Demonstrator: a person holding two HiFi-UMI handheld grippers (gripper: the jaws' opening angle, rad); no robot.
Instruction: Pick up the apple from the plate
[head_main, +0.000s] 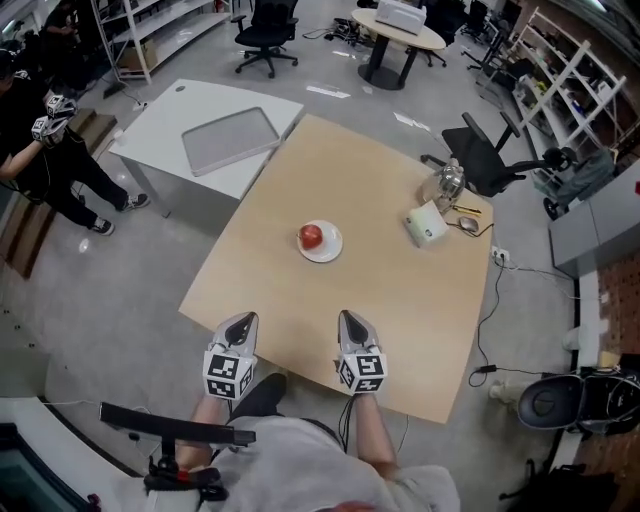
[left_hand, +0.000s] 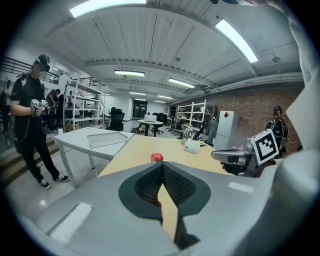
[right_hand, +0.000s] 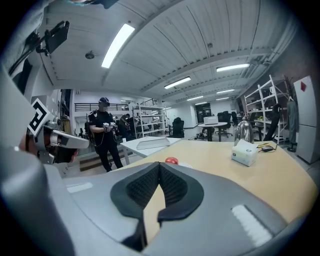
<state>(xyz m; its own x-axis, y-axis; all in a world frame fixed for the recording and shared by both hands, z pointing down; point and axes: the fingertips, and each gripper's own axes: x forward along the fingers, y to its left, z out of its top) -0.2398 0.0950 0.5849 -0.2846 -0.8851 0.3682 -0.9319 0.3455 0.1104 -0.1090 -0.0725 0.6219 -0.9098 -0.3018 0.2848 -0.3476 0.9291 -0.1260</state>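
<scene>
A red apple (head_main: 311, 236) rests on a small white plate (head_main: 328, 248) near the middle of the tan table (head_main: 400, 330). Both grippers hover over the table's near edge, well short of the plate. My left gripper (head_main: 242, 322) is shut with its tips meeting and nothing between them. My right gripper (head_main: 351, 318) is shut and empty too. Beyond the closed tips of the left gripper (left_hand: 162, 165), the apple (left_hand: 156, 157) shows straight ahead. Past the right gripper (right_hand: 159, 165) the apple (right_hand: 171, 160) sits slightly to the right.
A white tissue box (head_main: 426, 223), a glass kettle (head_main: 447, 184) and a cable sit at the table's far right. A white table (head_main: 170, 125) bearing a grey tray (head_main: 229, 139) adjoins at the left. A person (head_main: 45, 150) stands at the far left. An office chair (head_main: 485, 155) stands behind.
</scene>
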